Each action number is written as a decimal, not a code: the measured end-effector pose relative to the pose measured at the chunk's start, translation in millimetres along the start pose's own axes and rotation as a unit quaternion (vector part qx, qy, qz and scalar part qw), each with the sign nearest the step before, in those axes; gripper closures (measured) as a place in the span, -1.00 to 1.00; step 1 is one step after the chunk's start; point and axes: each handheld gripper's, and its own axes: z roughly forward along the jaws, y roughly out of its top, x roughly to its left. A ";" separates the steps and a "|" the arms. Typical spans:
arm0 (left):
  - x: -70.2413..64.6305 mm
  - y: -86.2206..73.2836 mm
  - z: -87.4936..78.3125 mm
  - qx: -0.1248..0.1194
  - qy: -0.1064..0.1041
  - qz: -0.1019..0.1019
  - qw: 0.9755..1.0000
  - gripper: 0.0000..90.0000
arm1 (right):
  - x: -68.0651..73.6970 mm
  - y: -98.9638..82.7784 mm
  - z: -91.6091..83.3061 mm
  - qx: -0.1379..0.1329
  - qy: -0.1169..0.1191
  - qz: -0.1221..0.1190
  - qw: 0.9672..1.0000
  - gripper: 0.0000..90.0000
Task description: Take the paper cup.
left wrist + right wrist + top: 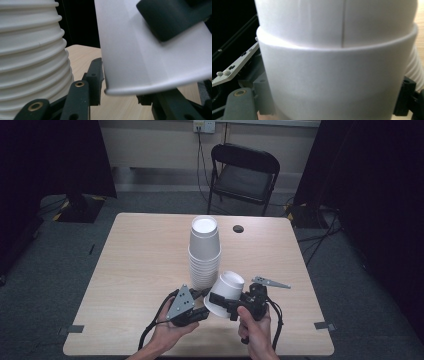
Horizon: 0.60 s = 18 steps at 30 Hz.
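Near the desk's [125, 270] front edge, my right gripper [220, 303] had its jaws pinching the loose white cup [226, 291], tilted and light enough to crush, so I judged a soft hold at the stiffer rim safest. My left gripper [200, 312] sat just beside it, jaws spread, and the cup stack [204, 252] stood beyond, mid-desk.

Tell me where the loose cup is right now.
In the high view the loose cup sits tilted in the right gripper near the table's front edge, just right of the cup stack, with the left gripper beside its rim.
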 end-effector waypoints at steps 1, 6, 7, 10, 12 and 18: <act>-0.4 -0.2 0.0 -0.002 0.004 0.003 1.000 0.42 | 0.3 -1.0 0.6 -0.003 0.000 0.003 1.000 -0.62; -0.5 -6.0 -1.2 0.003 0.010 0.017 1.000 0.47 | 0.2 -3.5 2.1 -0.010 -0.005 0.022 1.000 -0.62; 0.2 -6.5 -1.6 0.003 0.010 0.018 1.000 0.48 | 0.3 -3.8 2.6 -0.008 -0.008 0.023 1.000 -0.62; 0.7 -7.3 -2.5 -0.001 0.017 0.019 1.000 0.54 | -0.7 -4.8 3.8 -0.010 -0.001 0.037 0.999 -0.62; 2.0 -7.3 -2.6 -0.004 0.016 0.014 1.000 0.56 | -1.9 -5.0 5.1 -0.009 0.004 0.041 0.999 -0.62; 1.8 -8.6 -2.6 -0.007 0.026 0.020 0.999 0.57 | -1.4 -7.1 7.9 -0.009 0.000 0.046 0.999 -0.62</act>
